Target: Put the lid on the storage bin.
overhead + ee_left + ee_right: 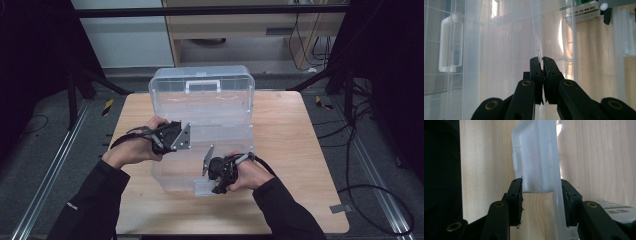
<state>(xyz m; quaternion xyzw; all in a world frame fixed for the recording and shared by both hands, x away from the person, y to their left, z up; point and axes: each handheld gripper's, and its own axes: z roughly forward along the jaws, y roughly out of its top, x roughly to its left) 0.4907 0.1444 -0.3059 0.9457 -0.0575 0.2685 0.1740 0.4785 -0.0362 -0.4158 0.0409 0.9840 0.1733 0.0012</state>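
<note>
Clear plastic makes up the storage box [202,107] I am working on: see-through walls, a white carry handle [203,85] on its raised lid, and the whole thing sitting mid-way across the wooden table [300,150]. Starting at the box's left side, my left gripper [186,136] reaches in over the left rim; in the left gripper view its jaws are pressed nearly together, pinching a thin transparent wall [537,37] that runs up between them, with the handle [450,43] further left behind the plastic. At the box's front edge, my right gripper [216,186] meets the white latch [205,187]; in the right gripper view the jaws are spread either side of that latch [536,157], touching its lower end.
</note>
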